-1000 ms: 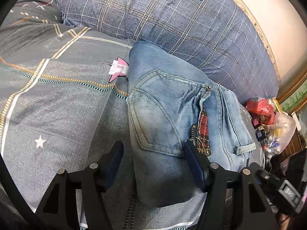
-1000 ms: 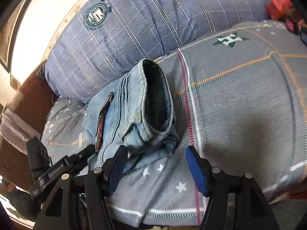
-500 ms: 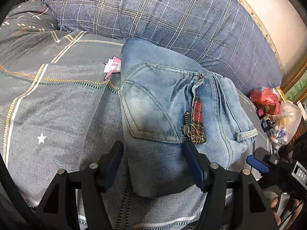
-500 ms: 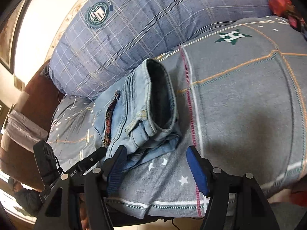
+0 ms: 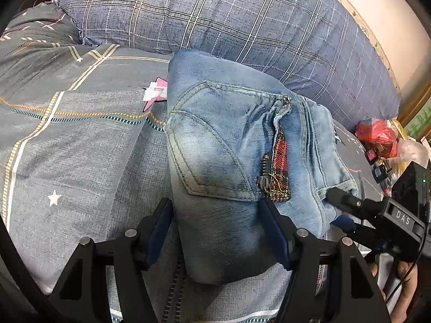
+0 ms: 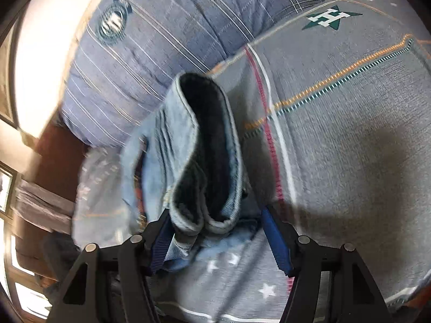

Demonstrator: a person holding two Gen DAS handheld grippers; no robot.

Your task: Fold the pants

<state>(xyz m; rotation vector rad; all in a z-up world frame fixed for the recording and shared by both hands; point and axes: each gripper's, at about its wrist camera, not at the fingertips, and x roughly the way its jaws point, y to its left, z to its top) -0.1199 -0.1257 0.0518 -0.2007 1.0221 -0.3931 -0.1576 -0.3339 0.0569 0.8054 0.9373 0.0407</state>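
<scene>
Starting at the left, the left gripper (image 5: 216, 231) stands with its jaws apart on either side of the folded end of the jeans (image 5: 234, 145), close in; I cannot tell whether the pads press the denim or only flank it. The jeans lie in a thick bundle on the grey bed cover (image 5: 70, 145), near its front edge, their far end up against the plaid pillow (image 5: 242, 27). A small pink tag (image 5: 156, 92) pokes out at the bundle's left side.

Further right, the right gripper (image 6: 218, 238) comes in at the open waistband end, jaws spread, the bunched denim between them but not yet pinched as far as I can see. That view is smeared by motion.

The risks look plain to me. The bundle is bulky and springy, so a shallow bite on only the top layer could peel it open and undo the fold. The waistband gapes, and a finger could slide inside it and drag one layer. Closing low could also catch the cover and pull it up with the jeans. The two grippers work close together at the front edge, so they might knock each other.
</scene>
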